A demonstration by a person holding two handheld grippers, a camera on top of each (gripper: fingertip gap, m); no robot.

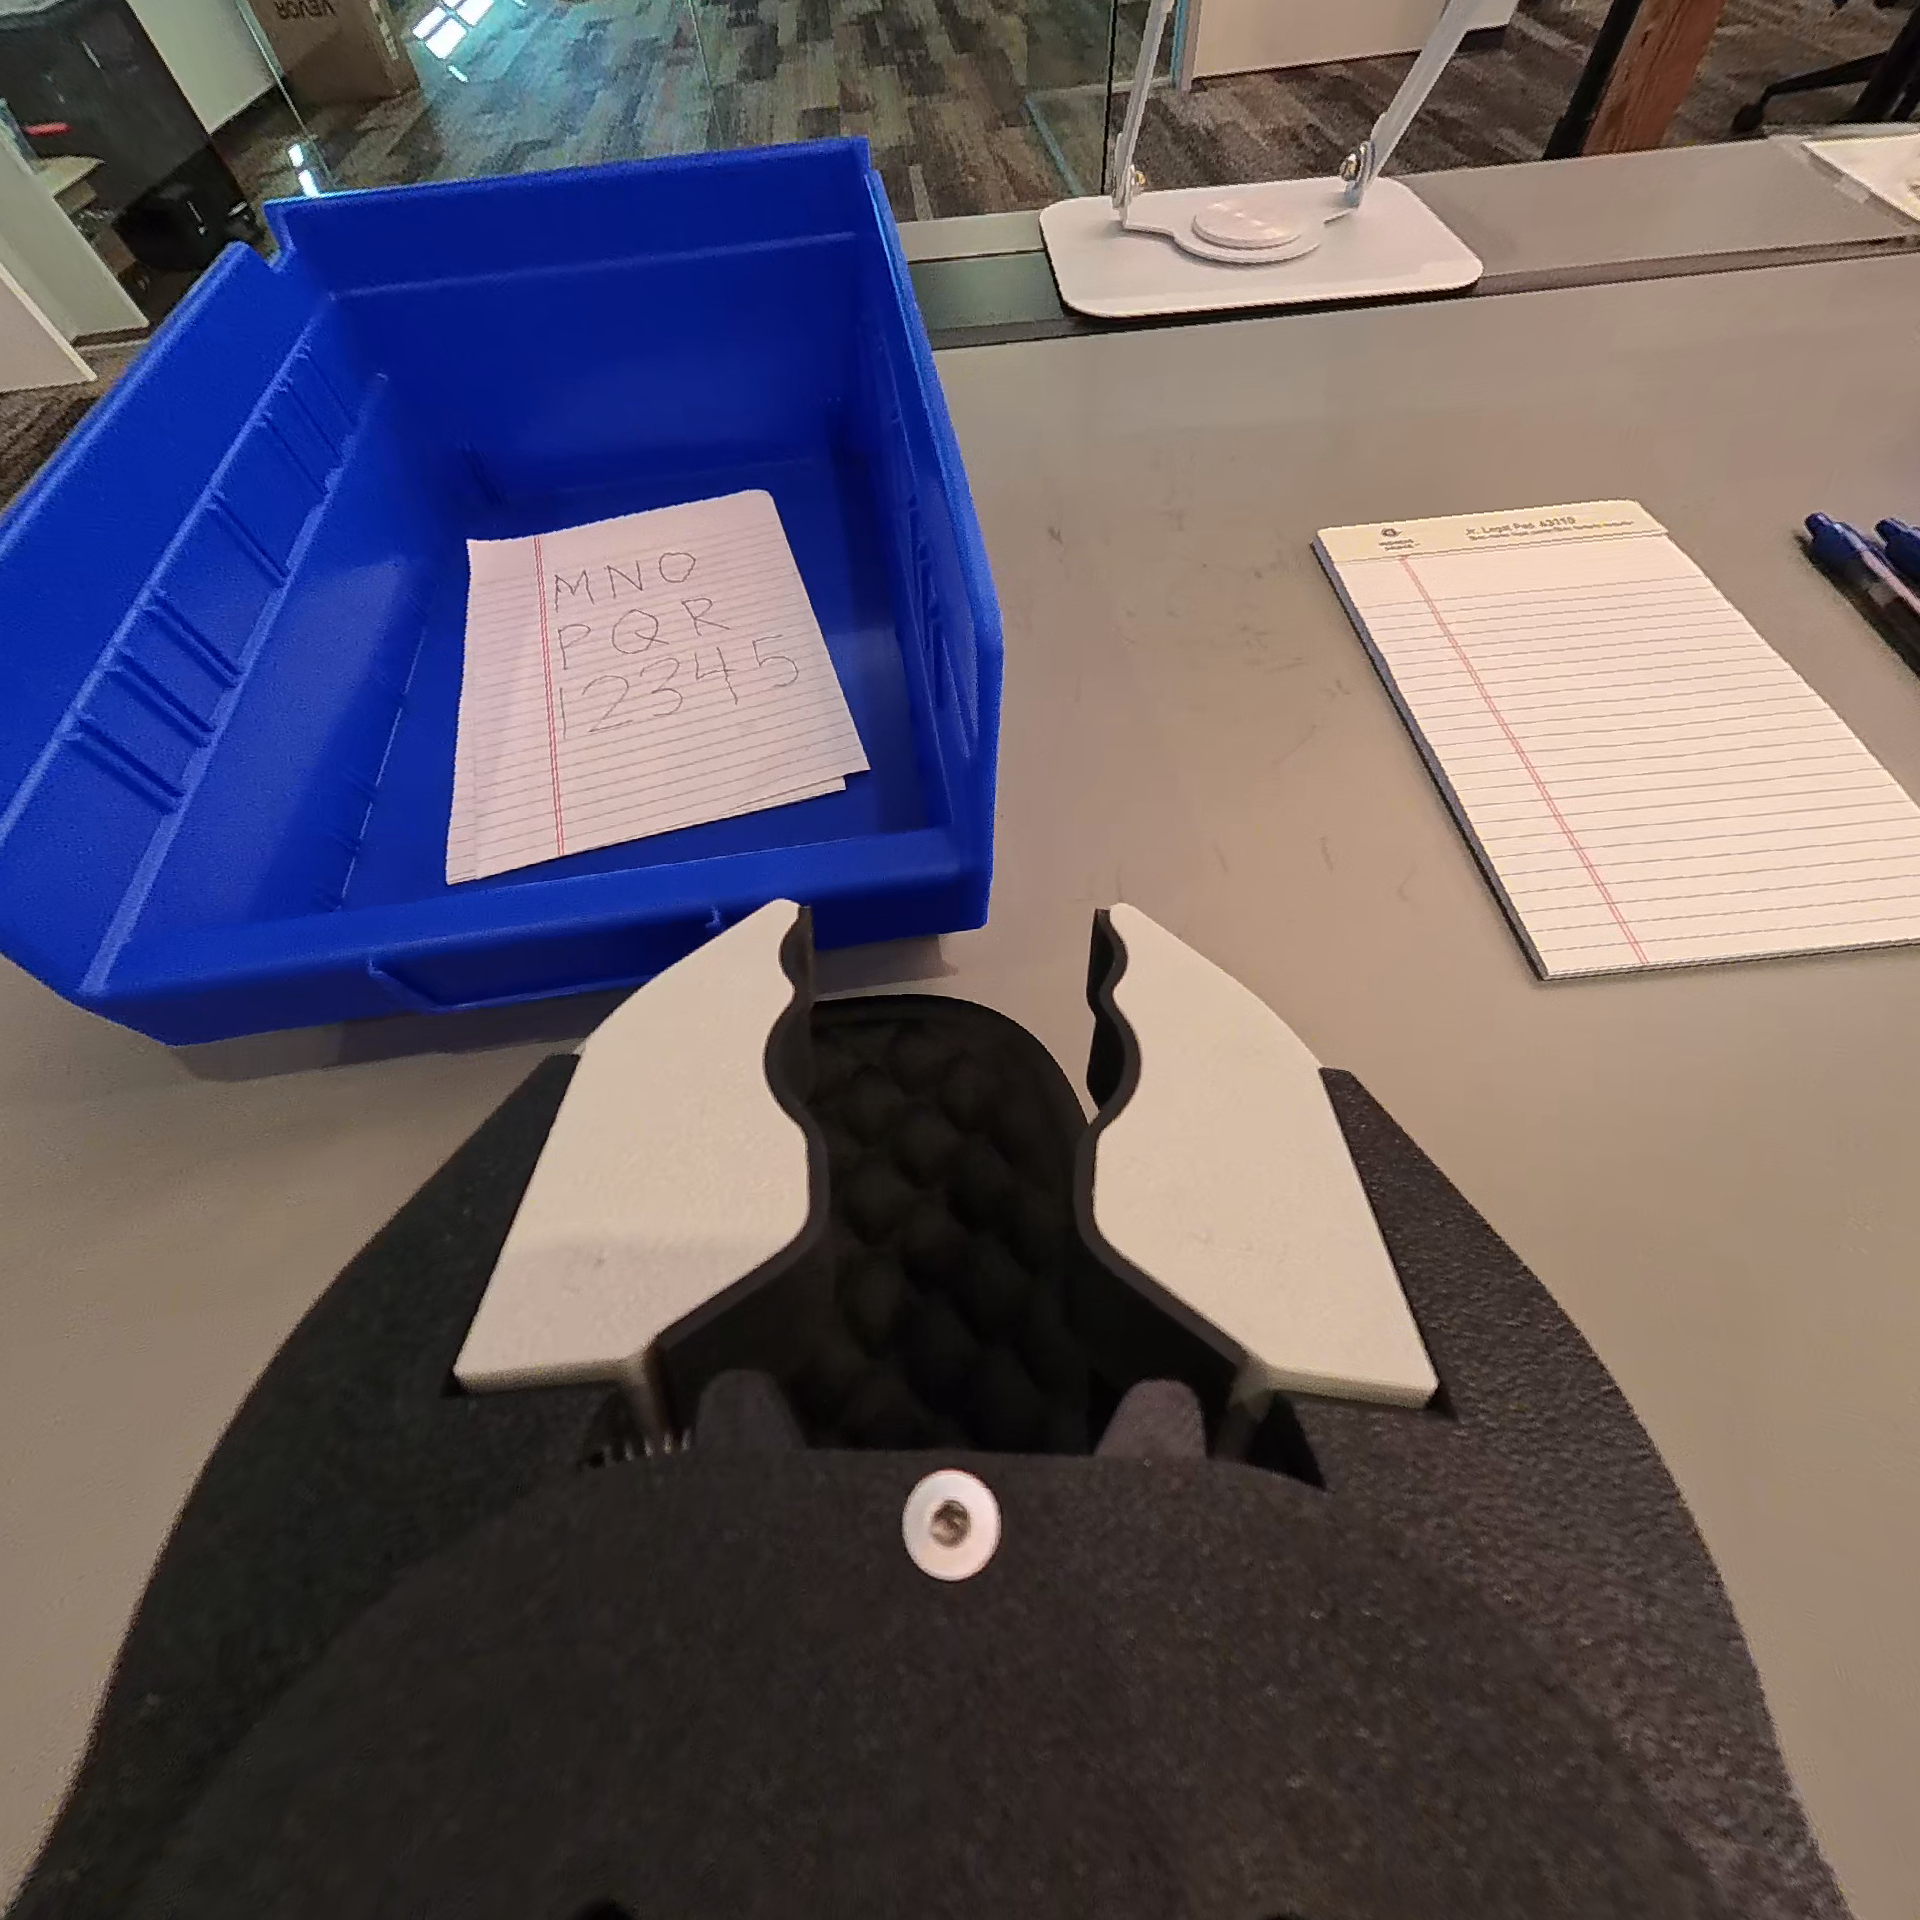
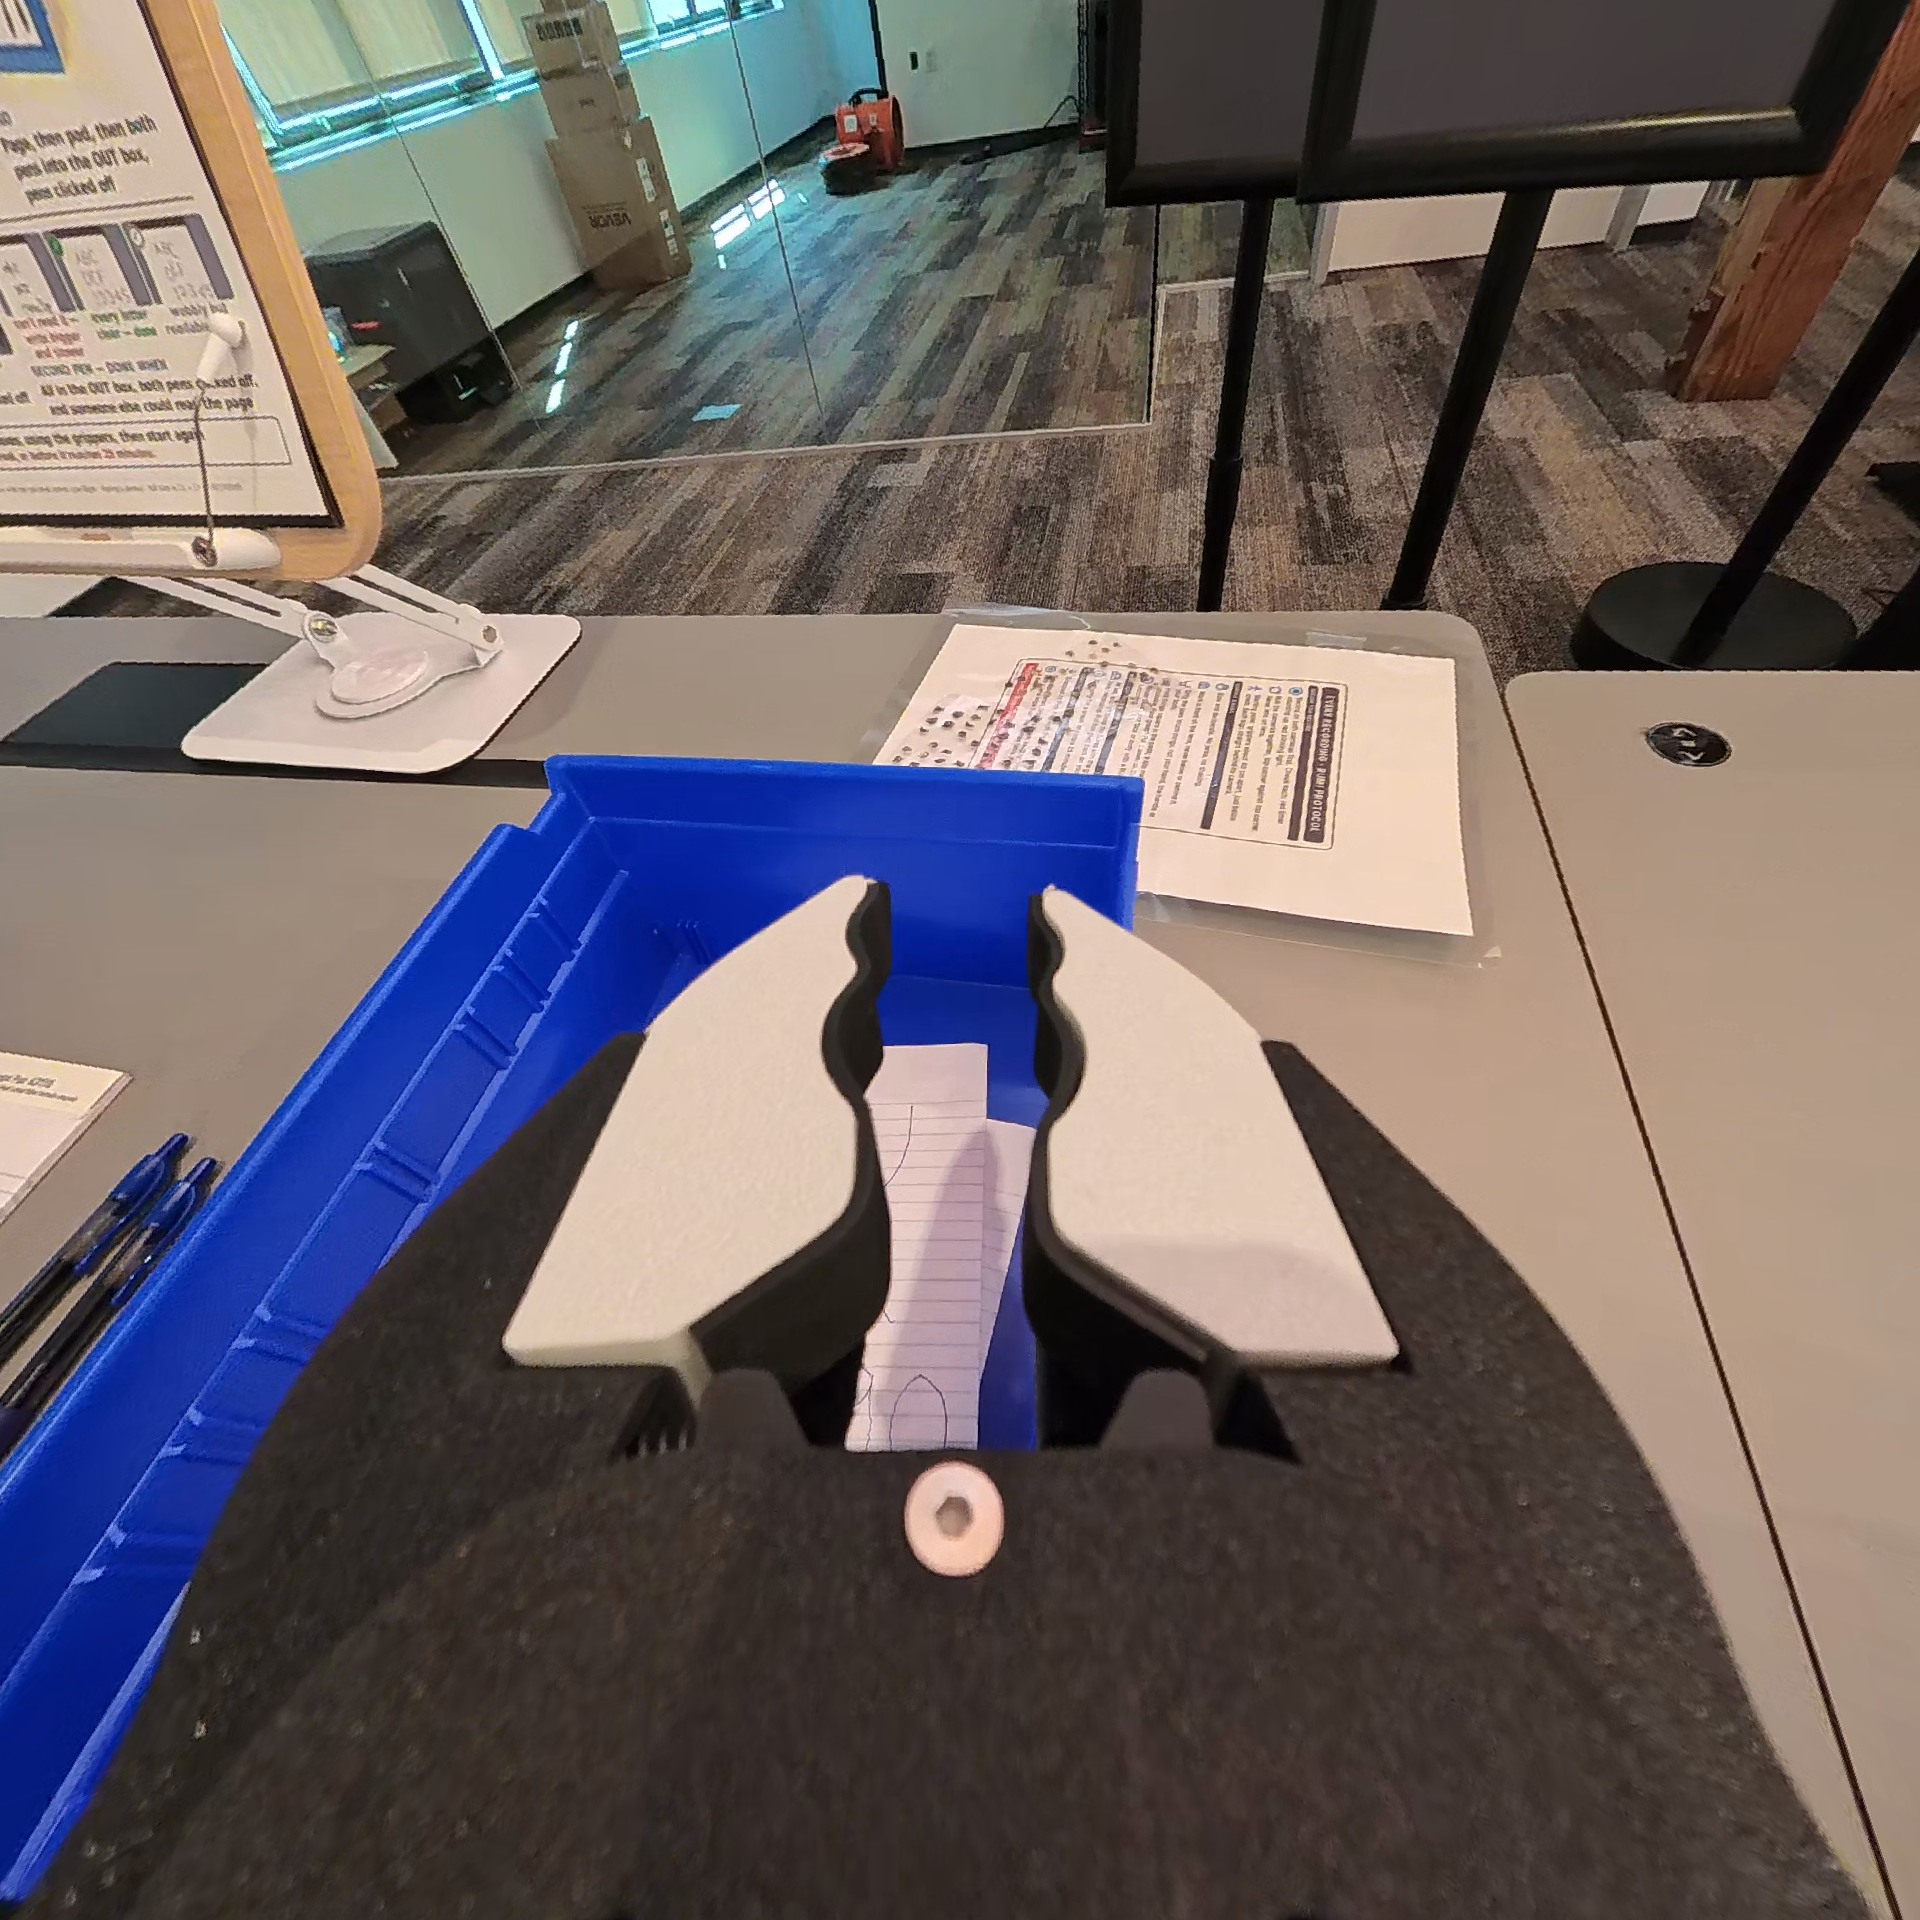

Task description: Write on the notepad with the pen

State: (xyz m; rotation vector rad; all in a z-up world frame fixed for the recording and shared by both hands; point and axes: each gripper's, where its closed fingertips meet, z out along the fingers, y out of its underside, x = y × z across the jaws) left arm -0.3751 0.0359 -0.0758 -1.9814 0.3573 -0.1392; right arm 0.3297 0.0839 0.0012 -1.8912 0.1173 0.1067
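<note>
Notepad [image 1: 1621, 727] is lying flat on the grey table [image 1: 1195, 623], right of centre in the left wrist view, its top sheet blank; probably staged for writing. Pens [image 1: 1870, 592] are lying just beside its right edge, at the frame's right margin, uncapped or clicked state unclear. Blue bin [image 1: 312, 520], upper left, is holding loose written sheets [image 1: 644, 686], likely finished pages set aside.

Left gripper [image 1: 948, 925] is hovering low at bottom centre, jaws spread, gripping nothing, pointing between bin and pad.

Right gripper [image 2: 954, 899] is hanging over a second blue bin [image 2: 416, 1091], jaws parted, empty, with lined paper [image 2: 930, 1226] showing through the gap. Pens [image 2: 114, 1236] are lying at lower left, well apart from it.
</note>
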